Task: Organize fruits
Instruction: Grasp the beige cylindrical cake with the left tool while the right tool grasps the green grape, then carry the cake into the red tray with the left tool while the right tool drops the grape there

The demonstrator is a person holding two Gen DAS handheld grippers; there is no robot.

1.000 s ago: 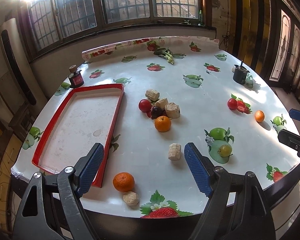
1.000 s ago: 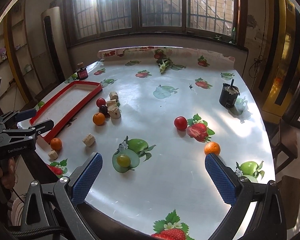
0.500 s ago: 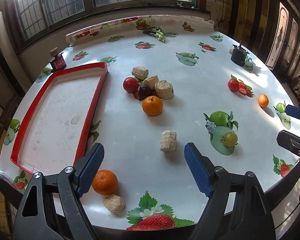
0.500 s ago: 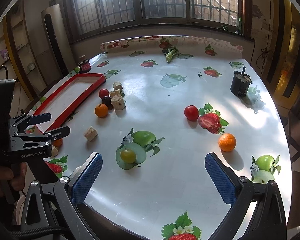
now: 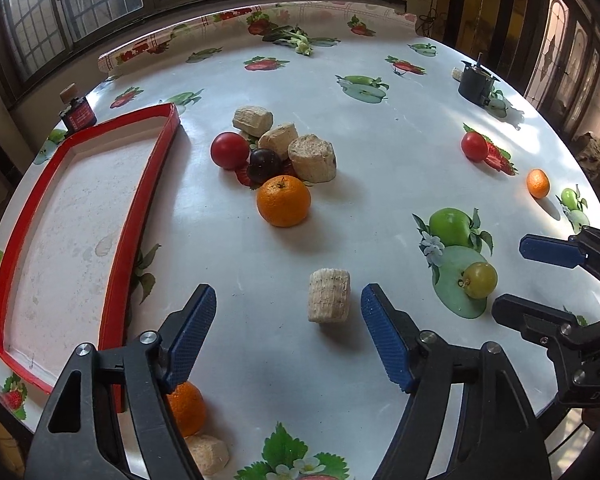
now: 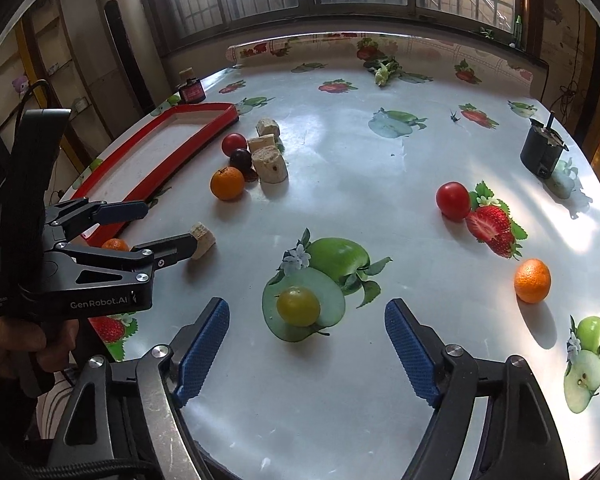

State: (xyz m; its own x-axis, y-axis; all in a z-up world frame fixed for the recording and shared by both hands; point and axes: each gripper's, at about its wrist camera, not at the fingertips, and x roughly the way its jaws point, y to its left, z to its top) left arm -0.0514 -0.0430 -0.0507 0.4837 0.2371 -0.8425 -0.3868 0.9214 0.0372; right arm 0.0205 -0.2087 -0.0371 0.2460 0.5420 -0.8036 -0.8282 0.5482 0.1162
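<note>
Left gripper (image 5: 288,330) and right gripper (image 6: 306,346), both closing on nothing; only the left view shows the round orange mandarin (image 5: 184,406) beneath its finger.

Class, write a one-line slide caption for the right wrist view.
Right gripper, jaws closing, nears a green grape on the fruit-print tablecloth; nothing gripped yet.

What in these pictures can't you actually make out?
- Left wrist view: an orange is half hidden behind the left hand-held gripper finger.
- Same view: the beige chunk below it is partly covered too.
- Right wrist view: the label on the small red jar is too small to read.
</note>
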